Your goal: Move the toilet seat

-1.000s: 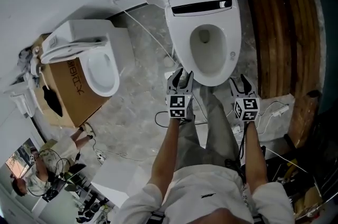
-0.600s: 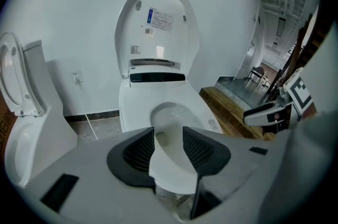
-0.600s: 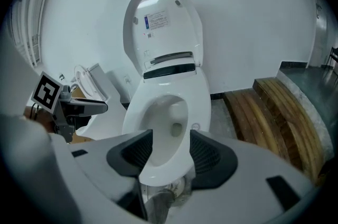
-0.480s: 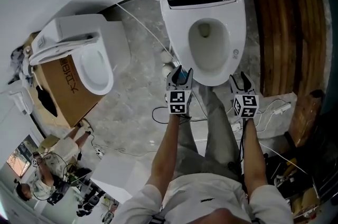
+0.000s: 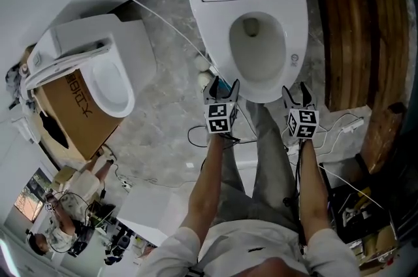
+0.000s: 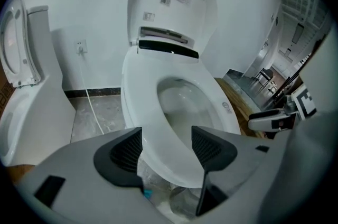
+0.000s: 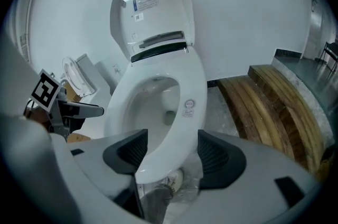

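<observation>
Fingers point(image 6: 124, 151) of our left gripper point(image 5: 222, 87) stand apart, having just opened. The seat point(image 5: 212, 34) shows its front rim in the gap, and we see no pad clamped on it. On our right gripper point(image 5: 295, 94) the fingers point(image 7: 214, 157) have likewise just opened, and they straddle the other side of that front rim without gripping it.

Both our forearms point(image 5: 209, 184) reach out side by side. Each gripper is pitched steeply down at the front of the toilet point(image 5: 261, 94), the left at about 7 o'clock of the bowl and the right at about 5 o'clock.

That seat lies flat on the bowl, at 12 o'clock from our two grippers. Its lid point(image 6: 170, 11) is raised against the wall behind it.

We count two grippers, two toilets, one lowered seat and one raised lid on the toilet in front of us. The second toilet point(image 5: 104, 73) sits at 9 o'clock on a cardboard box point(image 5: 75, 112), with its own lid up. A stack of curved wooden planks point(image 5: 353, 40) lies at 2 o'clock, and thin cables trail over the floor point(image 5: 163, 119) around our legs.
</observation>
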Motion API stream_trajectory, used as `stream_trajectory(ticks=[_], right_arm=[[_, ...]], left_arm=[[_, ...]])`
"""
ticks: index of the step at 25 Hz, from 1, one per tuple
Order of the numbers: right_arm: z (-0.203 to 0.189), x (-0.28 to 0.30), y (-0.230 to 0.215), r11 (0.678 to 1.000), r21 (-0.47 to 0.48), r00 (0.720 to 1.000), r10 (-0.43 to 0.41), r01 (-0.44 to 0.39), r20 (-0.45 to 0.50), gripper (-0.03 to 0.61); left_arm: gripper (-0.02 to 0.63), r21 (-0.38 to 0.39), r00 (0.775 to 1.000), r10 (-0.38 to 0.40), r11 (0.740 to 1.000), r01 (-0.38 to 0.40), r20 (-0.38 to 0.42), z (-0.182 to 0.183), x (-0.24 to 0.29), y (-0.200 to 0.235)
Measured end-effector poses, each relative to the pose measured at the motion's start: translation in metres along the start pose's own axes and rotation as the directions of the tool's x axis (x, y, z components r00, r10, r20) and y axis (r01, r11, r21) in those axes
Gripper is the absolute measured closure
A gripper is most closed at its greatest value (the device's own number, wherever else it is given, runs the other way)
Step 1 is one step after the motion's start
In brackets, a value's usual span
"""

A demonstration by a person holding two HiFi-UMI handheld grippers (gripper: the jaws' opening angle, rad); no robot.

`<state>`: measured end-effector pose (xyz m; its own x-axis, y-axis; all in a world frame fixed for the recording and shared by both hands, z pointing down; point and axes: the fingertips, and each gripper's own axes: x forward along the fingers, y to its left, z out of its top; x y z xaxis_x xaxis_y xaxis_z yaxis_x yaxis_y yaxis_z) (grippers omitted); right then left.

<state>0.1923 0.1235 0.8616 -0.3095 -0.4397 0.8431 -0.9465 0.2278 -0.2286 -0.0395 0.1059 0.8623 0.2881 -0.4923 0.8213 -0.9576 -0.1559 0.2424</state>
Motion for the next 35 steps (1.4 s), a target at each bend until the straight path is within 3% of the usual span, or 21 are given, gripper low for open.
stream_trajectory(ticks=[7, 12, 22, 26, 35], right_arm=[[-0.019, 0.015, -0.001, 1.000, 0.030, 1.000, 0.006, -0.005, -0.026, 0.273], [-0.030, 0.030, -0.003, 0.993, 0.120, 1.000, 0.018, -0.015, -0.024, 0.251], [-0.049, 0.051, -0.004, 0.978, 0.205, 0.998, 0.044, -0.035, -0.038, 0.218], [-0.045, 0.057, 0.001, 0.968, 0.241, 0.997, 0.076, -0.069, -0.020, 0.218], [-0.048, 0.057, -0.001, 0.970, 0.243, 0.997, 0.045, -0.028, -0.064, 0.219]], left_arm=[[0.316, -0.037, 0.999, -0.008, 0.999, 0.006, -0.051, -0.026, 0.015, 0.004], [0.293, -0.072, 0.996, -0.024, 0.997, 0.018, -0.084, -0.041, 0.025, 0.002], [0.253, -0.158, 0.995, -0.049, 0.987, 0.035, -0.089, -0.059, 0.035, -0.006], [0.252, -0.145, 0.990, -0.096, 0.986, 0.081, -0.101, -0.062, 0.039, -0.018], [0.253, -0.152, 0.988, -0.055, 0.988, 0.033, -0.143, -0.067, 0.043, -0.021]])
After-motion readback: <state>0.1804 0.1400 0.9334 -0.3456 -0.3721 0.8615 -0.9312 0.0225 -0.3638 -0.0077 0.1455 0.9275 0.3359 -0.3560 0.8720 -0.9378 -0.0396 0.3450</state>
